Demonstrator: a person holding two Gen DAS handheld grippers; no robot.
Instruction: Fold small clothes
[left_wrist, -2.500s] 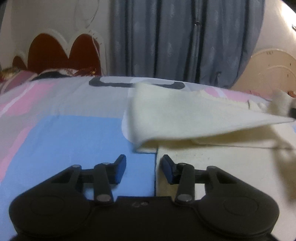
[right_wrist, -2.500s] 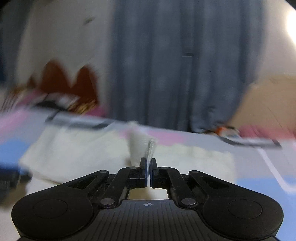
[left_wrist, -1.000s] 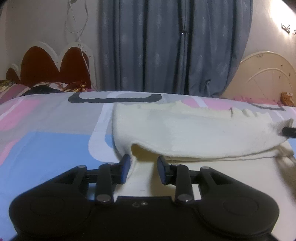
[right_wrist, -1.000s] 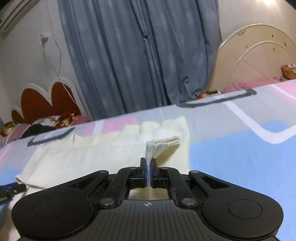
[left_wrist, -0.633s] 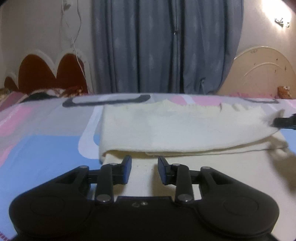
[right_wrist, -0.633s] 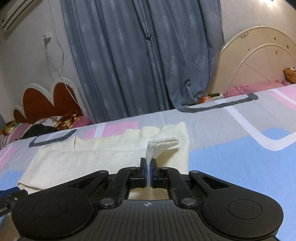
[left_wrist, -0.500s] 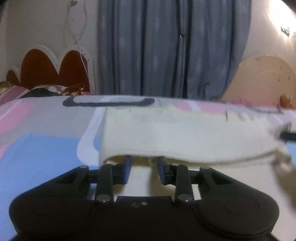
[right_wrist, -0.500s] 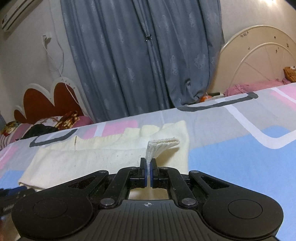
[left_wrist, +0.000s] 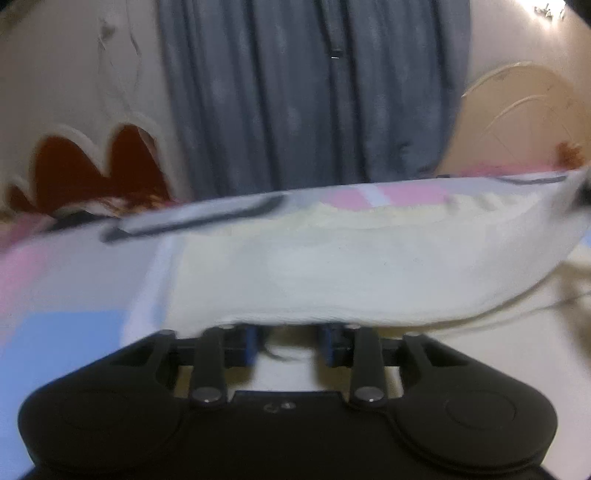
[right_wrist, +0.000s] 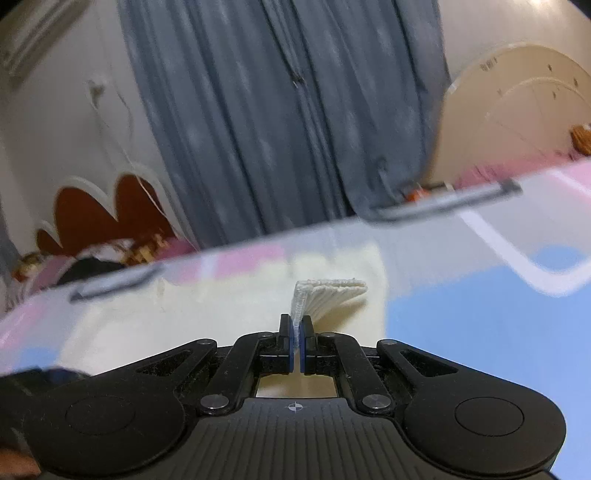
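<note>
A cream garment (left_wrist: 369, 273) lies spread on the patterned bedsheet (left_wrist: 66, 295). One fold of it hangs raised across the left wrist view, and its lower edge covers the tips of my left gripper (left_wrist: 290, 343). The left jaws stand apart, with cloth over and between them. My right gripper (right_wrist: 297, 347) is shut on a ribbed cream hem (right_wrist: 328, 295) of the same garment (right_wrist: 184, 321) and holds it lifted above the bed. The left gripper's dark tip (right_wrist: 55, 371) shows at the left edge of the right wrist view.
A grey-blue curtain (left_wrist: 295, 92) hangs behind the bed. A red scalloped headboard (left_wrist: 96, 166) stands at the back left and a cream headboard (right_wrist: 517, 110) at the back right. Pillows (right_wrist: 92, 266) lie by the red headboard.
The raised fold has come down over my left gripper's fingertips, which were clear before. Both views have tilted and blurred with motion. The right gripper stays shut on the hem.
</note>
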